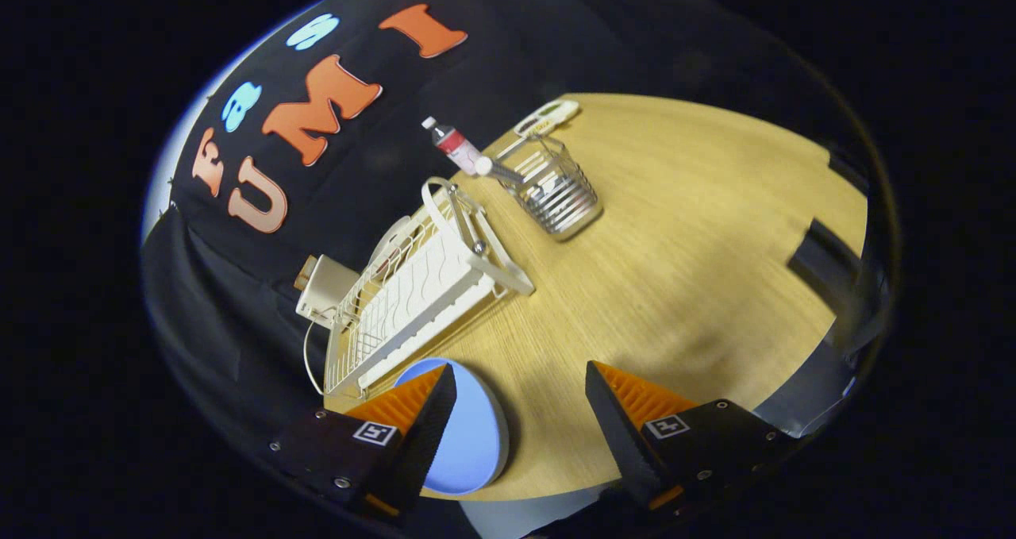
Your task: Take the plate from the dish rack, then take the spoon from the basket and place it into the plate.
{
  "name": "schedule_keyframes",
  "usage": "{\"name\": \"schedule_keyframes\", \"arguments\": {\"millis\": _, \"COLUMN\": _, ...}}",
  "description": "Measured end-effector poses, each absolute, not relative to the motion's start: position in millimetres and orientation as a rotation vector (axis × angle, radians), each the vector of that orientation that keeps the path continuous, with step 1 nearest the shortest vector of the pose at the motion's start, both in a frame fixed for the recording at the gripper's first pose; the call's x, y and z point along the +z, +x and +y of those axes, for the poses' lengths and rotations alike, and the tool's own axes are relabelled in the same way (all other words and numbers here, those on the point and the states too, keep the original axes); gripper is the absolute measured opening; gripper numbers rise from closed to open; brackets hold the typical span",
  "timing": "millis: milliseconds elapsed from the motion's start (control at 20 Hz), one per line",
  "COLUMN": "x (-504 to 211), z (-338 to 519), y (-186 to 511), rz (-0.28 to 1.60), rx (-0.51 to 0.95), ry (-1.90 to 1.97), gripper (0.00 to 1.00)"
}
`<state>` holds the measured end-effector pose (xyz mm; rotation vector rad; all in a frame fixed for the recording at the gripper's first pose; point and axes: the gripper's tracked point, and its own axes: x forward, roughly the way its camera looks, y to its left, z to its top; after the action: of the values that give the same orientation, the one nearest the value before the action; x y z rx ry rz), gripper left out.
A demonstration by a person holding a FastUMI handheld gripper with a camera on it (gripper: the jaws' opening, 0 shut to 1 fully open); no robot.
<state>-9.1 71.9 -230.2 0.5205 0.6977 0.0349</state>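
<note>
A light blue plate (468, 436) lies flat on the wooden table (683, 269), just in front of the white wire dish rack (421, 293). One finger of my gripper (520, 392) overlaps the plate's near side; the other finger stands well apart over bare wood. The gripper is open, with nothing between its fingers. Far beyond the rack stands a wire basket (556, 194), and a spoon (502, 172) leans out of it with its white handle end toward the rack.
A small bottle (454, 144) with a red label stands behind the basket by the black cloth wall. A flat white device (548, 118) lies past the basket. A white box (324, 289) with a cable sits behind the rack. Dark brackets (825, 261) line the table's far side.
</note>
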Motion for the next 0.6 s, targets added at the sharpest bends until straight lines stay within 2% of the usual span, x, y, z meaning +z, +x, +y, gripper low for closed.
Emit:
{"name": "schedule_keyframes", "arguments": {"millis": 350, "x": -134, "z": 16, "y": 61, "rz": 0.247, "rx": -0.048, "ry": 0.159, "gripper": 0.97}}
{"name": "schedule_keyframes", "arguments": {"millis": 600, "x": -144, "z": 21, "y": 96, "rz": 0.124, "rx": -0.008, "ry": -0.062, "gripper": 0.95}}
